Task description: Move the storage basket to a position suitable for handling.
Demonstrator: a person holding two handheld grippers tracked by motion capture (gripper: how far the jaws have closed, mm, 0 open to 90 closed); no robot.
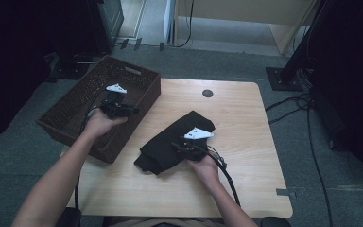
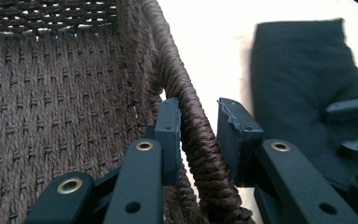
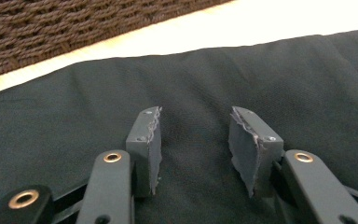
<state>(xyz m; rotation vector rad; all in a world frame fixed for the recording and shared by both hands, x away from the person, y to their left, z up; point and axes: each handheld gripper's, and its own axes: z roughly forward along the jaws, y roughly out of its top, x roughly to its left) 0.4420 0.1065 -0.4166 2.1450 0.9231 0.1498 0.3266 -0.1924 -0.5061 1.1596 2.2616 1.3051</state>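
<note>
Left gripper (image 2: 198, 135): my jaws straddle the basket's rim (image 2: 191, 121), one pad inside the wall, one outside; a gap shows on the outer side, so they are not yet pinching.
Reason: gripping the rim would steady the woven basket (image 1: 75, 101), I judge.
Right gripper (image 3: 195, 149): my jaws stand spread, tips resting on the black cloth (image 3: 200, 84) lying flat beneath and ahead of them.
Cloth: on the table (image 1: 246, 118), just beside the basket, not gathered between the pads.
</note>
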